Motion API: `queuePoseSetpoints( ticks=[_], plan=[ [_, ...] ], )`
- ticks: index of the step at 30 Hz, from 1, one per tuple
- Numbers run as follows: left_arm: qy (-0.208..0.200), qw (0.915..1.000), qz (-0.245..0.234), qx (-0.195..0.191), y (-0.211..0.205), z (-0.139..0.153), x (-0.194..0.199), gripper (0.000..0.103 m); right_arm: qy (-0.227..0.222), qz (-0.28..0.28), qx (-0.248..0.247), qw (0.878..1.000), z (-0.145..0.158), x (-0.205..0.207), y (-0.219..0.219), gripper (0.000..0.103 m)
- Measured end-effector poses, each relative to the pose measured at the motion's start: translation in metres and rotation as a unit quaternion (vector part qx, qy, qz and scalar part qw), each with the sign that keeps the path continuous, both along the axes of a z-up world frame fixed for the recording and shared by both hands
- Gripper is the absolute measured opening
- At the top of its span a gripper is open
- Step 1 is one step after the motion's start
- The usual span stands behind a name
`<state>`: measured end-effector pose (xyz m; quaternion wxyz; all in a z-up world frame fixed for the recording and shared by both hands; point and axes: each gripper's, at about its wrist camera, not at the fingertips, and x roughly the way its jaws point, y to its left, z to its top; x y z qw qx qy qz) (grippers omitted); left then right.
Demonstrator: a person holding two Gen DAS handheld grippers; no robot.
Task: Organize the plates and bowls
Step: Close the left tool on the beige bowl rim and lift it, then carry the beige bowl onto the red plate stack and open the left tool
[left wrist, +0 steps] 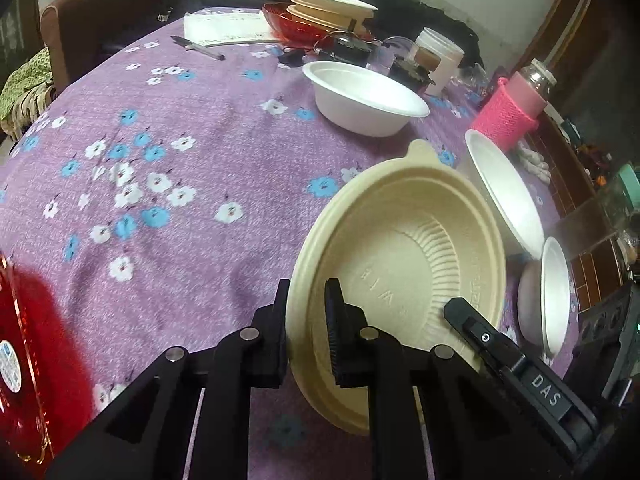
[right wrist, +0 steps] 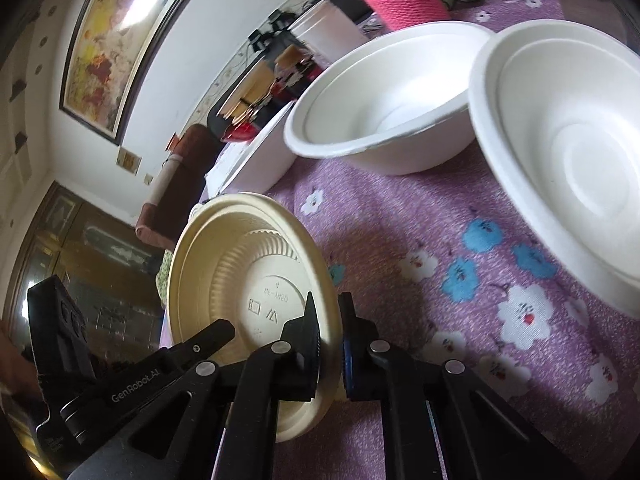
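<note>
In the left wrist view, the beige plate is held on edge at lower centre, its rim pinched by the left gripper; the stack of beige plates is seen at the top of the frame.

In the right wrist view, the same plate's rim is clamped by the right gripper at lower centre, white bowls lying upper right. One grip should probably be released before the plate is carried to its stack.

The cream plate and white bowls sit on a purple tablecloth with blue and white flowers
</note>
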<state>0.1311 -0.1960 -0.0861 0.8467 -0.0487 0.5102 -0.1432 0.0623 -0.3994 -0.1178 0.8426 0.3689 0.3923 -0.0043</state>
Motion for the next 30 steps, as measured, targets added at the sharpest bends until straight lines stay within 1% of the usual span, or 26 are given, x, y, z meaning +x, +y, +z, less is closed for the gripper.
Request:
queuePoseSetpoints(
  ticks=[3,6,8,11,13,15,18,20,23,26,28,30],
  plan=[
    [-0.008,1.0000,-0.004,-0.004,0.010,0.004,-0.012,0.013,0.002,0.010,0.013,1.000,-0.002,-0.005,0.005,0.009],
    [-0.023,0.9997,-0.004,-0.008,0.023,0.014,-0.027,0.013,-0.009,0.016,0.008,1.000,0.003,-0.018,0.016,0.009],
    [-0.044,0.9990,-0.001,-0.005,0.033,0.024,-0.042,0.013,-0.028,0.020,0.001,0.999,0.009,-0.032,0.028,0.009],
    [-0.082,0.9966,0.005,0.002,0.054,0.041,-0.067,0.013,-0.051,0.031,0.011,0.998,0.015,-0.052,0.046,0.009],
    [-0.095,0.9953,0.017,0.003,0.075,0.050,-0.086,0.013,-0.060,0.049,0.028,0.997,0.018,-0.063,0.061,0.009],
    [-0.108,0.9937,0.031,0.001,0.097,0.057,-0.104,0.013,-0.068,0.068,0.031,0.995,0.023,-0.070,0.077,0.009],
    [-0.127,0.9898,0.063,0.010,0.135,0.063,-0.129,0.014,-0.081,0.107,0.032,0.990,0.038,-0.073,0.109,0.009],
    [-0.124,0.9883,0.087,0.011,0.161,0.064,-0.141,0.014,-0.087,0.139,0.026,0.986,0.046,-0.070,0.135,0.009],
    [-0.112,0.9857,0.125,0.007,0.196,0.063,-0.146,0.014,-0.078,0.179,0.030,0.980,0.048,-0.059,0.172,0.009],
    [-0.106,0.9810,0.162,0.011,0.226,0.061,-0.139,0.014,-0.066,0.216,0.023,0.974,0.048,-0.038,0.213,0.009],
    [-0.097,0.9783,0.183,0.005,0.244,0.057,-0.131,0.014,-0.064,0.228,0.015,0.971,0.048,-0.026,0.234,0.009],
    [-0.086,0.9773,0.194,0.003,0.256,0.051,-0.121,0.014,-0.060,0.238,0.008,0.969,0.045,-0.016,0.253,0.009]
  ],
)
